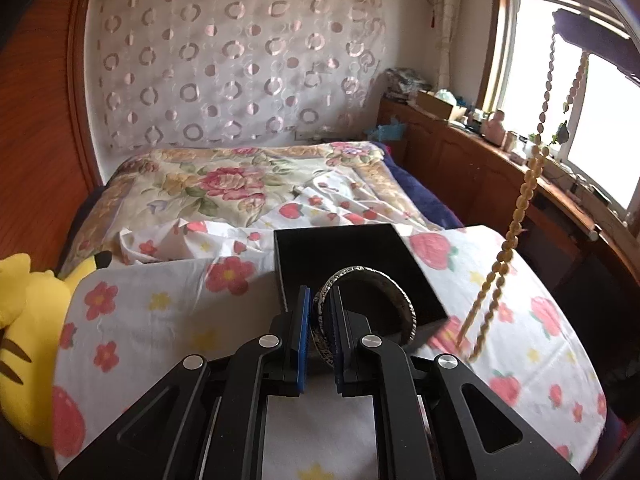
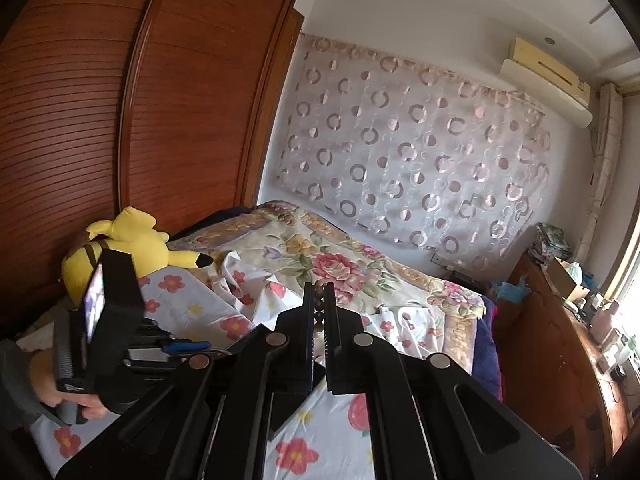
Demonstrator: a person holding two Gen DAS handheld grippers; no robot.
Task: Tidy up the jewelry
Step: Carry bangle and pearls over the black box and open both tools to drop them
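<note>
My left gripper (image 1: 320, 294) is shut on a silver bangle (image 1: 394, 284), whose rim sits between the blue pads (image 1: 303, 320). The bangle hangs just above a black square box (image 1: 340, 248) on the flowered tablecloth (image 1: 160, 320). To the right a long string of amber beads (image 1: 520, 208) hangs from my right gripper (image 1: 568, 28), high against the window. Its lower loop ends just above the cloth, beside the box. In the right wrist view my right gripper (image 2: 319, 292) is shut on the beads (image 2: 319, 312). My left gripper (image 2: 200, 346) shows lower left, held by a hand (image 2: 52, 392).
A yellow plush toy (image 1: 24, 320) lies at the table's left edge. Behind the table is a bed with a floral quilt (image 1: 224, 184). A wooden wardrobe (image 2: 160, 100) stands on the left. Along the right, a cluttered wooden sideboard (image 1: 480, 148) runs under the window.
</note>
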